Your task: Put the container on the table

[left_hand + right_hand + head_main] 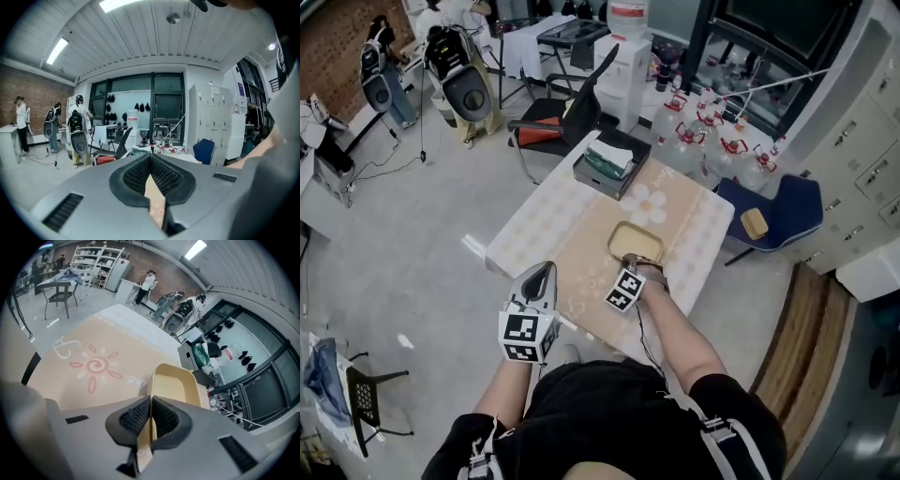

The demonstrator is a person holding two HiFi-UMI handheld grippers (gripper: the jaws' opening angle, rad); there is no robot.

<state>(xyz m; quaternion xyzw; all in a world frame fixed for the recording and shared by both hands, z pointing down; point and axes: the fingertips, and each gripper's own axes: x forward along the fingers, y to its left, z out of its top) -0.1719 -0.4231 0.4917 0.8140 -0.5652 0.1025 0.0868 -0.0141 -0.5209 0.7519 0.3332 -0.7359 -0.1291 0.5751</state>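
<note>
Whereas head view shows right gripper (643,266) at yellow container (636,242) over table (572,225), right gripper view alone shows jaws pinching container wall. Left gripper (546,272) jaws pressed together. Black tray (595,180) holds green-white bundle (612,157).

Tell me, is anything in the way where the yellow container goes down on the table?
Nothing visible is. The right gripper is shut on the container at its rim, and the table under it looks bare. The black tray sits apart at the far end.
</note>
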